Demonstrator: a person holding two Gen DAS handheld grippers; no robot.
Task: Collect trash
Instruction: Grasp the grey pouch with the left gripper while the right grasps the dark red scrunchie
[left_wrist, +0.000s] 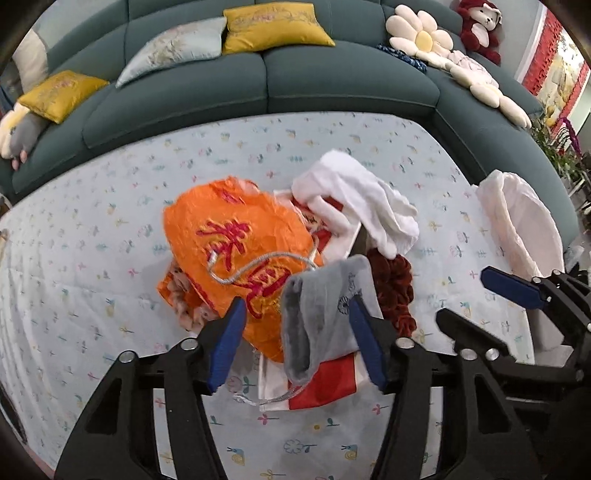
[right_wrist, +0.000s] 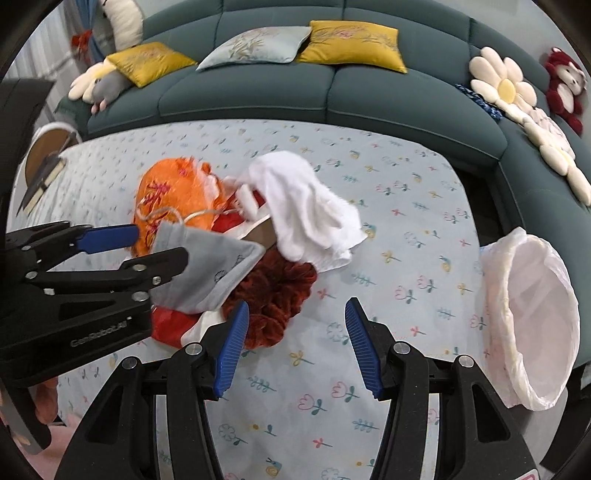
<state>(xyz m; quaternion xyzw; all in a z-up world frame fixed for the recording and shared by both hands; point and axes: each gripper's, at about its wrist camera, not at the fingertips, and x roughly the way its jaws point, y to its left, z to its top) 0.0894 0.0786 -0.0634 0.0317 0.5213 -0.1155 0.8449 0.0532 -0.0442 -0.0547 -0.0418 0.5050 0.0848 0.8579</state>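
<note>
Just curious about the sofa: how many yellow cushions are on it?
2: one yellow cushion lies at the sofa's left end, the other yellow cushion toward the middle, beside a pale blue cushion.

- The left gripper (left_wrist: 297, 325) stood at lower centre, jaws apart over a grey pouch (left_wrist: 321, 314).
- An orange bag (left_wrist: 236, 251) lay left of it.
- A white cloth (left_wrist: 354, 199) lay above.
- A white-lined bin (left_wrist: 524, 221) sat at right.

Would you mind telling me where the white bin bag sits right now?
The white bin bag stands open at the right table edge, apart from the white cloth.
</note>
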